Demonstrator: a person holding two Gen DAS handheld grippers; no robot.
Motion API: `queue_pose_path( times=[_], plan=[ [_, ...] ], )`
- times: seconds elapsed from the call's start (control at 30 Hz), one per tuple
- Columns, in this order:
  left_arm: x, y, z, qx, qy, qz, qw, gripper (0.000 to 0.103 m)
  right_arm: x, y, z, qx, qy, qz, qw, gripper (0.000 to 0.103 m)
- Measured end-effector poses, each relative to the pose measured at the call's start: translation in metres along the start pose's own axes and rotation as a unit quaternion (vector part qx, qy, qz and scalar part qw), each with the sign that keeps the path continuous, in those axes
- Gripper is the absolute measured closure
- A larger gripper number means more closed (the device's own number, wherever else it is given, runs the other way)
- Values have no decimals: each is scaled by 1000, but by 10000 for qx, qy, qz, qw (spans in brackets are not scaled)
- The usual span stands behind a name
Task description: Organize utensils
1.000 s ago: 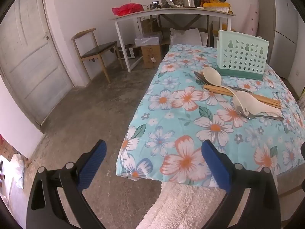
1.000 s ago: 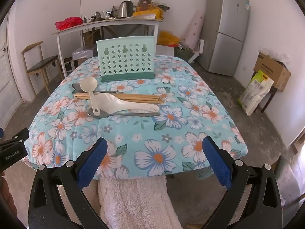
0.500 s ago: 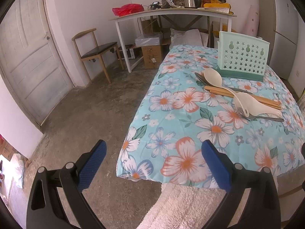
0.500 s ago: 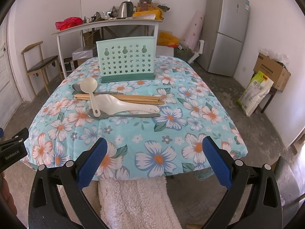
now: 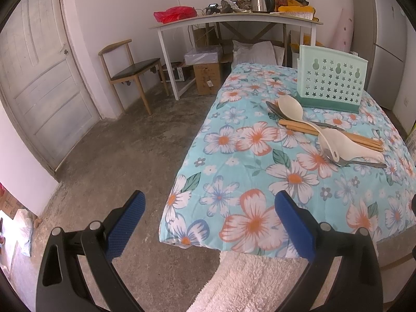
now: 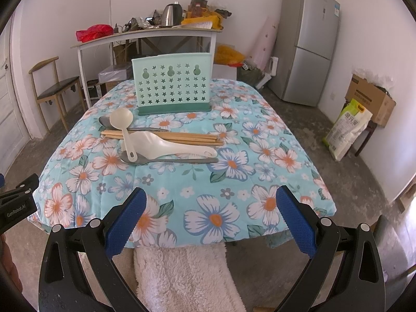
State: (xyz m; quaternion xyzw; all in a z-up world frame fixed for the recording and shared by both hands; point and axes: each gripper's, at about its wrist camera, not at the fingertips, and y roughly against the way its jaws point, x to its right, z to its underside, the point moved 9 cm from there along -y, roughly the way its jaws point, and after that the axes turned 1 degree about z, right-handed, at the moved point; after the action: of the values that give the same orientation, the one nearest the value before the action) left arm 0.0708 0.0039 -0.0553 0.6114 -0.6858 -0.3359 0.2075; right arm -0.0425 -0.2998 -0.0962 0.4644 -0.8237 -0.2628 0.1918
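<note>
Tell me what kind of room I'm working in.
Likely a lived-in home utility or kitchen-storage room: a fridge, a kettle on a cluttered side table, cardboard boxes on bare concrete floor.

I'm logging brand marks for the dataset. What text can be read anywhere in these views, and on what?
"GenRobot.AI": white letters on the black body of the left tool, seen at the right wrist view's edge.
Cardboard box print: too blurred.
Rice sack characters: too small.
Fridge sticker: unreadable.
Box under the desk: unreadable.
</note>
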Motion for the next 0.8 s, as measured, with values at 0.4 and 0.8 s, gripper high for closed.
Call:
queue_pose_path(
  times=[0.4, 0.8],
  plan=[
    [0, 1, 3, 11, 13, 4, 10000, 5, -2, -2, -2, 1, -1, 12, 10000, 8],
    [-4, -2, 2, -32, 28, -7, 10000, 5, -3, -1, 0, -18, -46, -46, 10000, 8]
  ],
)
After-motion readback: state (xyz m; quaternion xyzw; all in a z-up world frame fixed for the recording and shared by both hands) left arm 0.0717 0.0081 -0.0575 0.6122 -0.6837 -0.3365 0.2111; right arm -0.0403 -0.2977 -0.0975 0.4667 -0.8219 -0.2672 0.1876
